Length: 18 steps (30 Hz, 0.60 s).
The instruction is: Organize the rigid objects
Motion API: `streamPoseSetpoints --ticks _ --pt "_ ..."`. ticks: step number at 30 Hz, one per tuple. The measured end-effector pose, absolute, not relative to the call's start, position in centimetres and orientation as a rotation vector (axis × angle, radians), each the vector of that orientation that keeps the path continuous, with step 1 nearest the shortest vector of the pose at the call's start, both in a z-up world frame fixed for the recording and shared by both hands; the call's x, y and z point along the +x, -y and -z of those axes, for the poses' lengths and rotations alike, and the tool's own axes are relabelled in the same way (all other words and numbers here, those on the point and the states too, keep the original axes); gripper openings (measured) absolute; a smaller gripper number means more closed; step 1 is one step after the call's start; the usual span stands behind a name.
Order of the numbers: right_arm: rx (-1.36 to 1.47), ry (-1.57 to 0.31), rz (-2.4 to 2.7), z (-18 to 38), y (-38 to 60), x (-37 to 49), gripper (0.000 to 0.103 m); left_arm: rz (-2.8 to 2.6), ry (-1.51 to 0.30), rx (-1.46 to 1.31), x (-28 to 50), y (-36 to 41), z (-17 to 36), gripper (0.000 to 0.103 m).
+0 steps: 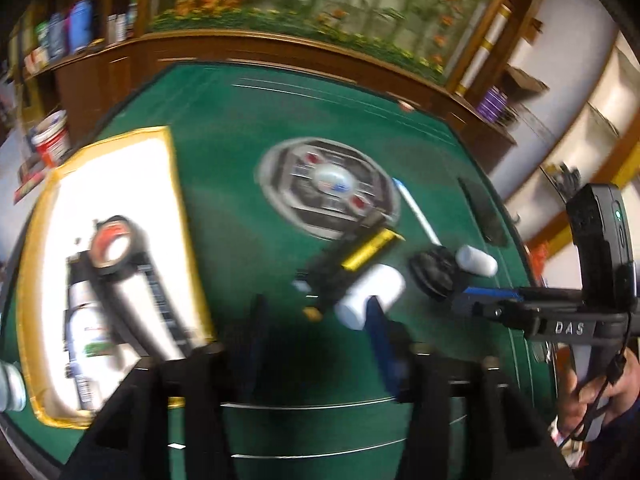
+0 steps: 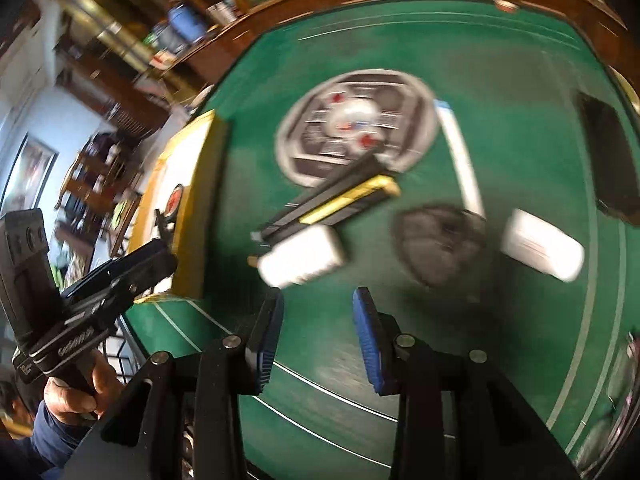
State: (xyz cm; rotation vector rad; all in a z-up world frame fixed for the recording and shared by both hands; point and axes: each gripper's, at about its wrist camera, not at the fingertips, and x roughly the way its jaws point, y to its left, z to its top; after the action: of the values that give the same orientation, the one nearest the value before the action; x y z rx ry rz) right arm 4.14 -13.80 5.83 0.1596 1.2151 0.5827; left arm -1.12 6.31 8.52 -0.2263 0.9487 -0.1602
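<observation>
A white mat with a yellow border [image 1: 120, 168] lies at the left of the green table. It holds a tape roll [image 1: 114, 246], a silver spray can [image 1: 86, 320] and a long black and silver item [image 1: 152, 300]. Loose on the felt are a white cylinder [image 1: 370, 294], a yellow and black knife [image 1: 370, 250], a black round object [image 1: 434, 274], a smaller white bottle [image 1: 478, 260] and a white pen [image 1: 416, 212]. My left gripper [image 1: 316, 332] is open and empty in front of the white cylinder [image 2: 300, 256]. My right gripper [image 2: 318, 320] is open and empty, between that cylinder and the black round object [image 2: 436, 240].
A flat black item [image 2: 612, 160] lies at the far right of the table. A round printed emblem [image 1: 328, 188] marks the middle of the felt. Wooden shelves [image 1: 80, 40] and a framed painting [image 1: 320, 0] stand behind. A hand [image 1: 600, 392] grips each handle.
</observation>
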Motion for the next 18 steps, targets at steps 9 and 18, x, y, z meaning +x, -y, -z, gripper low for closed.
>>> streamPoseSetpoints --ticks 9,18 --pt "0.195 -1.229 -0.515 -5.2 19.5 3.6 0.039 0.232 -1.004 -0.065 1.0 -0.3 -5.9 0.061" --pt "0.21 -1.23 -0.481 -4.7 22.4 3.7 0.041 0.256 -1.026 0.11 3.7 2.7 -3.4 0.045"
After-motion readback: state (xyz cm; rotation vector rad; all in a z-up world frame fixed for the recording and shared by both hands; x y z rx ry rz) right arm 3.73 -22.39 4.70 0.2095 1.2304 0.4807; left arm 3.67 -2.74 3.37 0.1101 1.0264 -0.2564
